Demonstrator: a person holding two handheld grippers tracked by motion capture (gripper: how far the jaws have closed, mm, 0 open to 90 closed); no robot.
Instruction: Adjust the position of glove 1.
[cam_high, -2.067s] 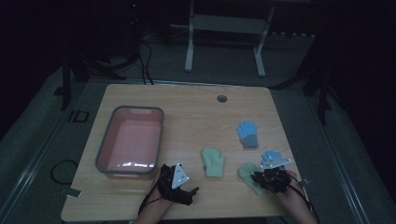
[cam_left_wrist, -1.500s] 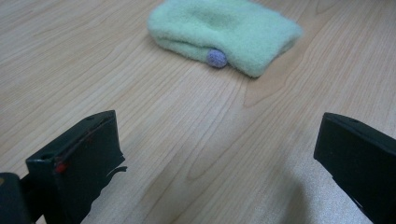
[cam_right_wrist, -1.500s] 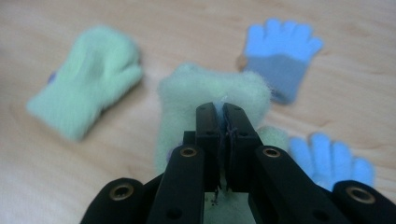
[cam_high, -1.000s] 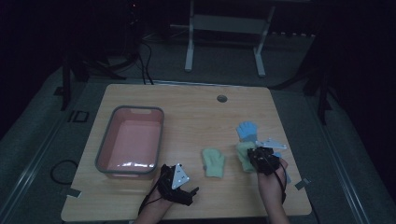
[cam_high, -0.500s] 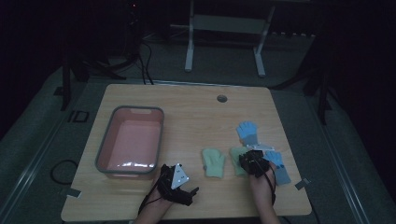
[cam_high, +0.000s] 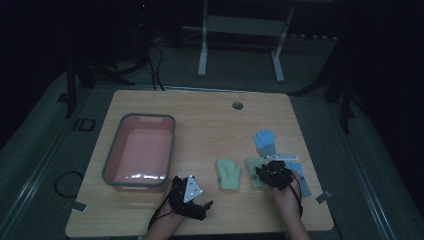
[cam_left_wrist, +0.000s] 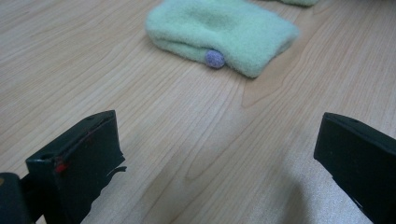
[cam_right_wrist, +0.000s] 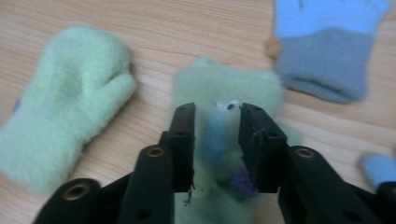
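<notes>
Two pale green mittens lie near the table's front: one (cam_high: 229, 175) (cam_right_wrist: 65, 116) (cam_left_wrist: 222, 32) in the middle, the other (cam_high: 251, 166) (cam_right_wrist: 233, 84) just right of it. My right gripper (cam_high: 264, 173) (cam_right_wrist: 217, 109) hovers over that second mitten. Its jaws have just been opening, and a blurred blue bit of glove (cam_right_wrist: 217, 133) sits loose between them. A blue glove (cam_high: 300, 180) lies right beside this gripper, and a second blue glove (cam_high: 265, 142) (cam_right_wrist: 327, 51) lies farther back. My left gripper (cam_high: 201, 206) (cam_left_wrist: 219, 135) rests open on bare wood, with nothing between its jaws.
A pink bin with a grey rim (cam_high: 172, 145) stands on the left half of the table. A round cable hole (cam_high: 237, 105) sits near the far edge. A white frame leg (cam_high: 202, 45) stands on the dark floor behind.
My right gripper moved from the front right corner leftward and away, over the second green mitten, and its jaws parted. A blue glove now lies to its right. The left gripper stayed still.
</notes>
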